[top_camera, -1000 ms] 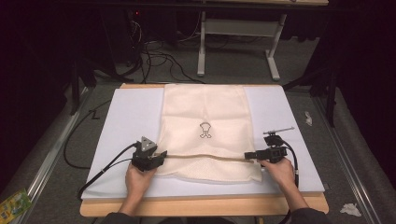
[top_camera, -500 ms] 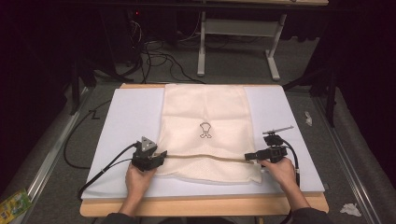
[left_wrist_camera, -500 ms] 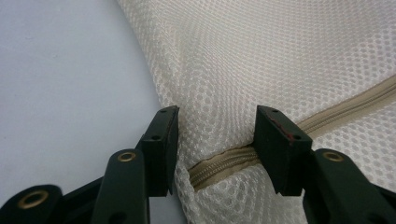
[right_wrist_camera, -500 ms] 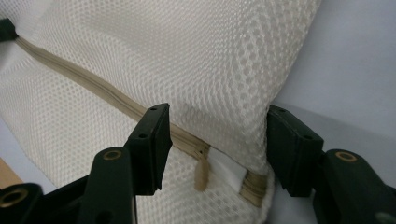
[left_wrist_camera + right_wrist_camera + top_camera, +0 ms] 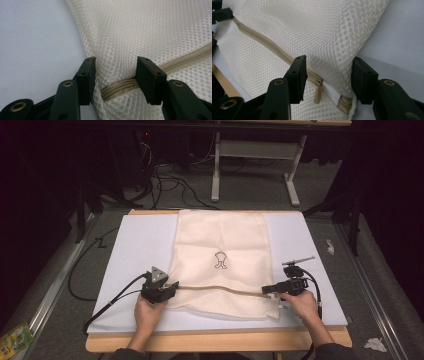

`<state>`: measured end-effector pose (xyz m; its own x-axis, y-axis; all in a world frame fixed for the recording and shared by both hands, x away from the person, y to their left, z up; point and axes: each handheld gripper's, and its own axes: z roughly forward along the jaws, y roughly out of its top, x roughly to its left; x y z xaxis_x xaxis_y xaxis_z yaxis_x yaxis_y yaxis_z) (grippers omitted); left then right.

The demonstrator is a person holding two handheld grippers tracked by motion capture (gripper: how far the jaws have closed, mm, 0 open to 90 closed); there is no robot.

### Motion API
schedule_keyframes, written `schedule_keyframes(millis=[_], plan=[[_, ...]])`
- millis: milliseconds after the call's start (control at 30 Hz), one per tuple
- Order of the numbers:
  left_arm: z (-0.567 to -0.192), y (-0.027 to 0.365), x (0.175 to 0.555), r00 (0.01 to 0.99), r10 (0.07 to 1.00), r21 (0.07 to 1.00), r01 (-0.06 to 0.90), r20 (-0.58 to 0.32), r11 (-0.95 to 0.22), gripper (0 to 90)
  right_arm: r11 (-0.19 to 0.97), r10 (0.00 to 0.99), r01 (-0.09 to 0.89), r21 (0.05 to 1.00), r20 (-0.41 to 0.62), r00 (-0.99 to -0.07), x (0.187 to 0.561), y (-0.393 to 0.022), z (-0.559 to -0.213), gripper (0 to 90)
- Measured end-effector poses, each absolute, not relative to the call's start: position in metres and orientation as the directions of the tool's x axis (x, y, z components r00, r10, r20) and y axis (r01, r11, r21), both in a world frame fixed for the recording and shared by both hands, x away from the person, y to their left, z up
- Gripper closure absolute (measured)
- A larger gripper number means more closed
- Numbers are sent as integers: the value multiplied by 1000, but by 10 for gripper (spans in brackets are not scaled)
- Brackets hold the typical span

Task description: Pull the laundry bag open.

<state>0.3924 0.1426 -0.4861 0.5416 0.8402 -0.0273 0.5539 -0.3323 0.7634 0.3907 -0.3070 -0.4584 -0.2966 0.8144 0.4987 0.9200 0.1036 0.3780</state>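
Bracketing zip ends: left gripper (image 5: pixel 116 80) and right gripper (image 5: pixel 328 80), jaws parted, nothing clamped, flank opposite ends, likely to tension it.
Zip pull: tan tab (image 5: pixel 318 94) dangles between right jaws.
Bag: cream mesh zippered laundry bag (image 5: pixel 220 240) flat on white table mat (image 5: pixel 135 250).

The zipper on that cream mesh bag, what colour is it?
Tan zipper, a shade darker than the mesh; clearest in the right gripper view.

A mesh bag (image 5: pixel 220 265) lies mid-table (image 5: pixel 320 340) on a mat (image 5: pixel 135 250); the left claw (image 5: pixel 172 287) sits at its near-left edge, the right claw (image 5: pixel 266 290) at its near-right
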Motion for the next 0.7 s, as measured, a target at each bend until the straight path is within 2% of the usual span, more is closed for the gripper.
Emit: schedule_keyframes(millis=[200,233,267,333,367,400,433,700], plan=[[-486,143,392,541,841,763,555,-27,-332,510,120,805,915,384,501,-316,395,-299,-460,570],[-486,142,392,540,841,763,555,-28,-331,510,135,802,915,381,499,-327,392,-302,-460,629],[-486,142,392,540,841,763,555,-28,-331,510,135,802,915,381,499,-327,392,-302,-460,629],[-486,142,392,539,842,763,556,-28,-331,511,136,800,915,380,502,-328,390,-305,-462,683],[-486,142,393,539,842,762,557,-30,-330,511,146,797,911,386,499,-340,390,-306,-463,751],[-486,142,393,539,842,762,557,-30,-330,511,146,797,911,386,499,-340,390,-306,-463,751],[-486,143,393,539,841,761,559,-32,-330,511,157,790,904,398,498,-357,390,-305,-463,815],[-482,146,398,544,836,741,589,-68,-323,498,162,772,879,448,497,-396,387,-306,-452,862]])
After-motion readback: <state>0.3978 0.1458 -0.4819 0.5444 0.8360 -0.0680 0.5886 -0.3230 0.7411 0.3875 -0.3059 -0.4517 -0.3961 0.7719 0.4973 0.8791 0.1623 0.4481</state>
